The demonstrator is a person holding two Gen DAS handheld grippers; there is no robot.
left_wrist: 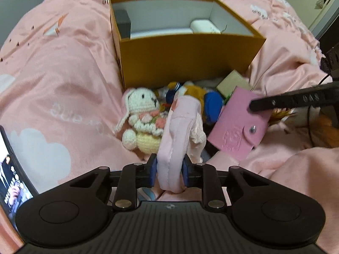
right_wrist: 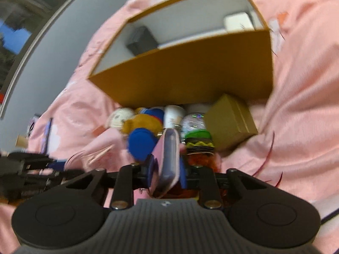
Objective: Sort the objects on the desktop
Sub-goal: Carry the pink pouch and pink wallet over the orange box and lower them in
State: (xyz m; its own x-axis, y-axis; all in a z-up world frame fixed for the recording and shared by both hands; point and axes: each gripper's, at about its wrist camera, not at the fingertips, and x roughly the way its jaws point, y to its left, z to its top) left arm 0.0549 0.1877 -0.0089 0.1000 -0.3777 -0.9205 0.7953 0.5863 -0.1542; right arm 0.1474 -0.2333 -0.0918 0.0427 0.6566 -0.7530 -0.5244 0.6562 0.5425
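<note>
Both the left claw (left_wrist: 169, 170) and the right claw (right_wrist: 166, 172) are matte black, with blue pads, silver pivot screws, round side discs and a ribbed centre plate low in frame.

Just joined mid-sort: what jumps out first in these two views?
The open yellow box on the pink bedding, with a jumble of toys at its near wall, including a crocheted bunny. The left gripper is clamped on a pale pink pouch, and the right gripper on a pink card wallet.
</note>
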